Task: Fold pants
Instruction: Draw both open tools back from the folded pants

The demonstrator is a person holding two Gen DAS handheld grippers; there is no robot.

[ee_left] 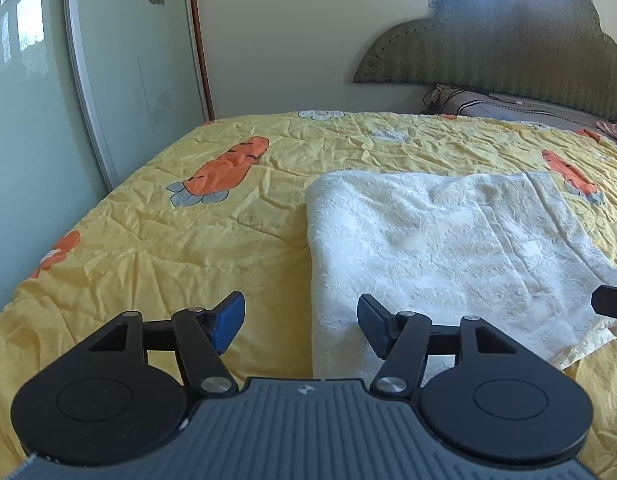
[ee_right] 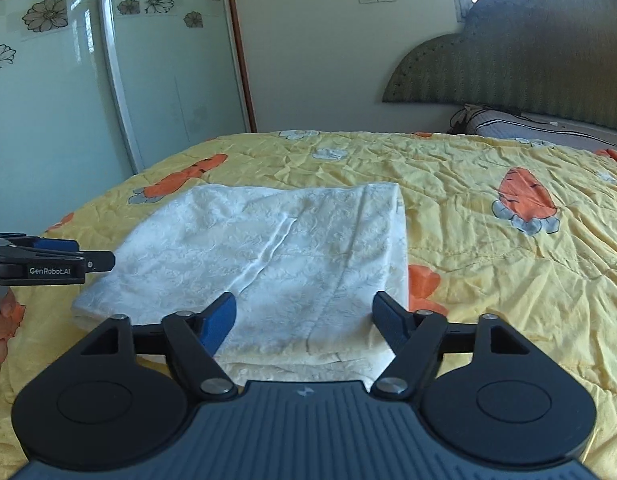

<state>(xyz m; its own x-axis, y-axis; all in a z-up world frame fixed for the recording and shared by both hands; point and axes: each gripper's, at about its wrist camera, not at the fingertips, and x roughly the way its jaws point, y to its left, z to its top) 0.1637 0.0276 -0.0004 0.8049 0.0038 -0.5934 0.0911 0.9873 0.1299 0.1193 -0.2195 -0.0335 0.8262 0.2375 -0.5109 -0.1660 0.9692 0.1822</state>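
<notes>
With the pants (ee_right: 268, 256) already folded into a pad on the bed (ee_right: 488, 264), both the left gripper (ee_left: 300, 322) and right gripper (ee_right: 304, 320) hover open, empty; next, probably pinch the edge just ahead for another fold.

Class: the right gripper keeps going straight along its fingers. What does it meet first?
Most likely the white folded pants, which lie directly ahead of the open right gripper on the yellow quilt; its height above the cloth is unclear.
</notes>
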